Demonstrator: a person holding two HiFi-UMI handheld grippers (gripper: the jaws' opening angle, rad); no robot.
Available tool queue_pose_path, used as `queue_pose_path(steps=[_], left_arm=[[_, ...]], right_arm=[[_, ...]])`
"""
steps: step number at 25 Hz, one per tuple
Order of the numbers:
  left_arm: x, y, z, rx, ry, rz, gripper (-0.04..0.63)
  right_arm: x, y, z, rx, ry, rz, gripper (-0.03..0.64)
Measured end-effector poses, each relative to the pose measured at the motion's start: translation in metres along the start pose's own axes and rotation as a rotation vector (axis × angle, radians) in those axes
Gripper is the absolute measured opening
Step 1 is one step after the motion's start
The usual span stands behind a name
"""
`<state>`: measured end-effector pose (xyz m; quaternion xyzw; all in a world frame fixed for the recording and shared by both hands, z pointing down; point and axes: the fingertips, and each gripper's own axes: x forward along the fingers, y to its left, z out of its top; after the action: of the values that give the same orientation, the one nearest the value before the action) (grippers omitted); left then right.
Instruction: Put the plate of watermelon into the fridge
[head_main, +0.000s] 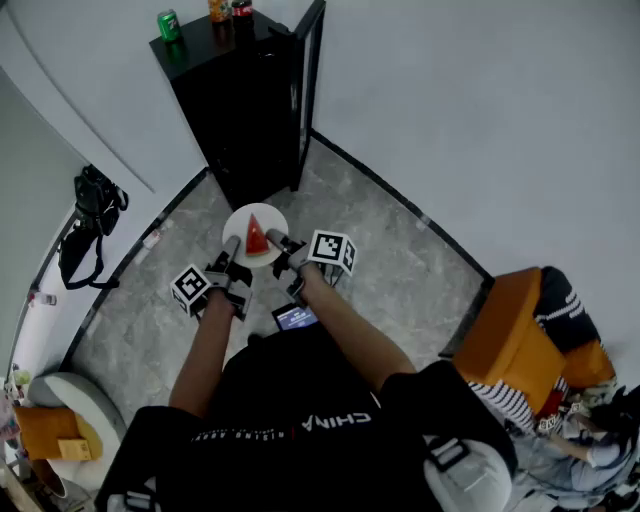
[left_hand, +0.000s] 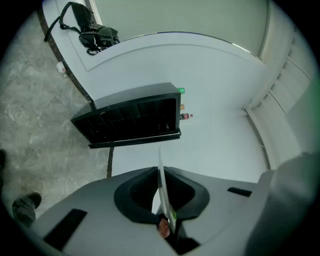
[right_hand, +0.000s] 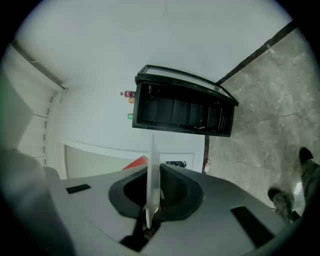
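A white plate (head_main: 243, 222) with a red watermelon wedge (head_main: 257, 238) is held in the air in front of me. My left gripper (head_main: 232, 250) is shut on the plate's left rim and my right gripper (head_main: 277, 242) is shut on its right rim. Each gripper view shows the plate edge-on between the jaws: plate rim (left_hand: 163, 190) and plate rim (right_hand: 152, 182). A tip of the wedge (right_hand: 137, 162) shows beside the rim. The small black fridge (head_main: 235, 95) stands ahead in the corner with its door (head_main: 305, 85) swung open; its dark inside (right_hand: 180, 112) faces me.
A green can (head_main: 169, 25) and two bottles (head_main: 230, 10) stand on the fridge top. A black bag (head_main: 88, 215) hangs on the left wall. An orange seat (head_main: 515, 335) with a person is at the right. Grey stone floor (head_main: 400, 265) lies between me and the fridge.
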<state>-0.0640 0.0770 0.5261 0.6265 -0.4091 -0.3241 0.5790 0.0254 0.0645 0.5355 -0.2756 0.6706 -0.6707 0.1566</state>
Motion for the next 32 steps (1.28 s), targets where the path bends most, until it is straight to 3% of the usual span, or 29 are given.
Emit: queue_pose_path(steps=[32], left_arm=[[0.0012, 0.0068, 0.0003, -0.009, 0.015, 0.004, 0.031]], right_arm=[[0.0035, -0.0009, 0.0009, -0.014, 0.032, -0.031, 0.029]])
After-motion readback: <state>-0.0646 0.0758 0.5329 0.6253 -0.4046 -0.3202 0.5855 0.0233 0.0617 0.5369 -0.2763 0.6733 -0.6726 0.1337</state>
